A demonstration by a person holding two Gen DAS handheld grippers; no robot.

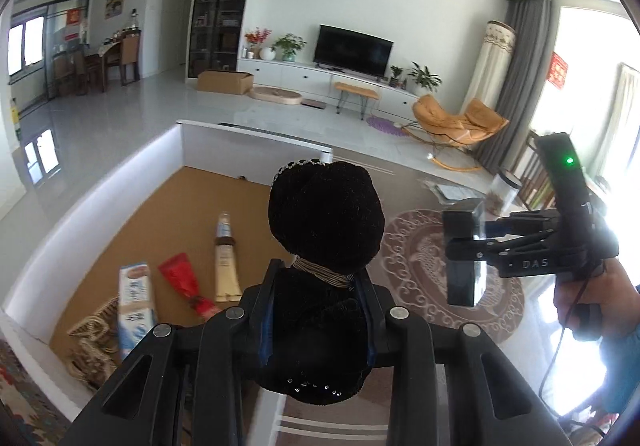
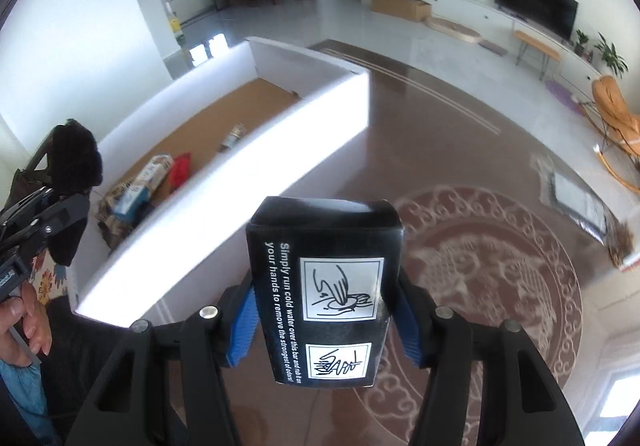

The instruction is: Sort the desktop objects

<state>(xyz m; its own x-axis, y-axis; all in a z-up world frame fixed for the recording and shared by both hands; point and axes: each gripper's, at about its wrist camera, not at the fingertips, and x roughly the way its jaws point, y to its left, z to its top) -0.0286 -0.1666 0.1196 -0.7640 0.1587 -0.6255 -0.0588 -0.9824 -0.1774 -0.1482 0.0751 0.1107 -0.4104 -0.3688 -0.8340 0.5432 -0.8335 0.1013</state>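
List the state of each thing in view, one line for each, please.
Left tool: shut on the black plush toy.
Right tool: shut on the black box.
White bin: open, holding tubes and a carton.

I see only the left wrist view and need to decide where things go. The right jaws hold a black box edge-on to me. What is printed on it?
Observer: The black cardboard box has white text about running cold water over a bar to remove odours from hands, plus two white pictograms.
Operator: Do the jaws have it on both sides?
Observer: Yes. The right gripper has its blue pads against the two long sides.
Operator: Is the box open?
Observer: Its far end flap looks closed.
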